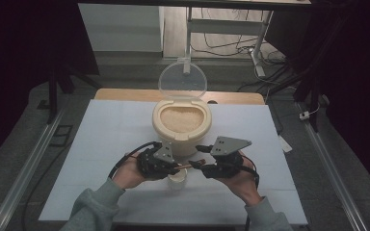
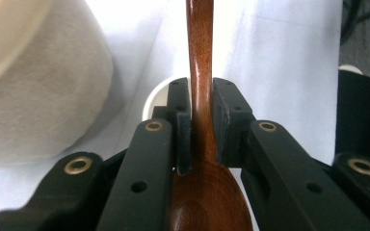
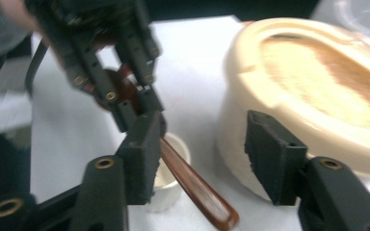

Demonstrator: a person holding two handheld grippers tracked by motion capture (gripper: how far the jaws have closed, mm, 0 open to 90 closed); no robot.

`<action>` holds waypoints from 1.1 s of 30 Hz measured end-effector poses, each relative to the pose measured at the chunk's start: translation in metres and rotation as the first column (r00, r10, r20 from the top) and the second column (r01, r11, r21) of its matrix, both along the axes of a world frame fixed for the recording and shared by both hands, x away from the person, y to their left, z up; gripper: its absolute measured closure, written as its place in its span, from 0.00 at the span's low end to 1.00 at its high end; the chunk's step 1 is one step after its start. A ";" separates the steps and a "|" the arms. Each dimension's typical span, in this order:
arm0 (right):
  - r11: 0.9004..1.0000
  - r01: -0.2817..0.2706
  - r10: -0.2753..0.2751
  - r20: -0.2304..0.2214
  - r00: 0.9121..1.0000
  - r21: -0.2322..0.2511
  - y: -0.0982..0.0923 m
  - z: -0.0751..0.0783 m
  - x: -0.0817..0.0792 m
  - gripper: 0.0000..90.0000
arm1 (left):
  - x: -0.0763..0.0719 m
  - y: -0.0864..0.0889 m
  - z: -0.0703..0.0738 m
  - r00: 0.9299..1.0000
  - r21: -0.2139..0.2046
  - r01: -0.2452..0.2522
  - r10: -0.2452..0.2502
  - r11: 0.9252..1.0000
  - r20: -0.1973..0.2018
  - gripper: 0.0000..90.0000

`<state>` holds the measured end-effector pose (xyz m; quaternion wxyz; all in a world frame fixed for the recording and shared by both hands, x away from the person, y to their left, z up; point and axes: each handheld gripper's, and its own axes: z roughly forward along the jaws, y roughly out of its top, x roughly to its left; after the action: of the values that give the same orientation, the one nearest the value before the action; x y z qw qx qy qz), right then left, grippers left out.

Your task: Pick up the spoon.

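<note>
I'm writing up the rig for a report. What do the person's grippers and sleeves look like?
Both the left gripper and the right gripper are black, each topped with a grey three-cornered plate and trailing a black cable. The jaws are blocky black fingers with brass-coloured rivets and small round holes. The person wears grey-green sleeves.

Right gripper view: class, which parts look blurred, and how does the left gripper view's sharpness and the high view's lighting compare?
Right gripper view: wooden spoon tip and rice container smeared. Left gripper view: spoon sharp, white background overexposed. High view: dim, dark surroundings, table evenly lit.
</note>
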<state>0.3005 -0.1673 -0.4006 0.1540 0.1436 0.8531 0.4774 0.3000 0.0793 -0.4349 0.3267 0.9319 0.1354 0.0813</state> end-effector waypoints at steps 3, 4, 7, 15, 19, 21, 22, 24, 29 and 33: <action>0.998 0.051 -0.050 -0.009 0.999 0.048 -0.010 0.000 0.000 0.46 | 0.000 0.002 0.000 1.000 -0.015 -0.012 0.012 1.000 0.006 0.87; 0.996 0.067 -0.067 -0.013 0.998 0.058 -0.013 0.000 -0.001 0.45 | 0.000 0.003 0.001 1.000 -0.019 -0.015 0.015 1.000 0.007 0.87; 0.991 0.092 -0.090 -0.029 0.996 0.093 -0.022 -0.001 -0.002 0.43 | 0.000 0.004 0.001 1.000 -0.030 -0.021 0.021 0.999 0.013 0.87; 0.974 0.192 -0.187 -0.054 0.981 0.123 -0.038 -0.009 -0.001 0.43 | -0.001 0.008 0.002 0.999 -0.059 -0.041 0.043 0.997 0.025 0.87; 0.969 0.208 -0.200 -0.076 0.977 0.131 -0.041 -0.012 0.002 0.44 | -0.001 0.010 0.003 0.998 -0.073 -0.051 0.054 0.996 0.034 0.87; 0.967 0.220 -0.210 -0.088 0.974 0.130 -0.041 -0.014 0.002 0.44 | -0.001 0.011 0.004 0.997 -0.081 -0.058 0.061 0.995 0.040 0.87; 0.965 0.224 -0.214 -0.086 0.973 0.133 -0.041 -0.014 0.002 0.44 | -0.001 0.011 0.004 0.997 -0.086 -0.061 0.065 0.994 0.042 0.87; 0.962 0.232 -0.219 -0.095 0.971 0.148 -0.041 -0.016 0.003 0.43 | -0.001 0.012 0.004 0.996 -0.091 -0.065 0.069 0.994 0.048 0.87; 0.962 0.237 -0.222 -0.114 0.968 0.136 -0.036 -0.021 0.004 0.41 | -0.003 0.014 0.007 0.994 -0.117 -0.078 0.086 0.990 0.063 0.87; 0.964 0.229 -0.211 -0.138 0.968 0.135 -0.030 -0.025 0.004 0.38 | -0.005 0.014 0.009 0.993 -0.125 -0.076 0.086 0.989 0.075 0.87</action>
<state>0.3044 -0.1971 -0.4255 0.1420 0.2778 0.8013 0.5105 0.2952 0.0934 -0.4257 0.3846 0.8998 0.1648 0.1236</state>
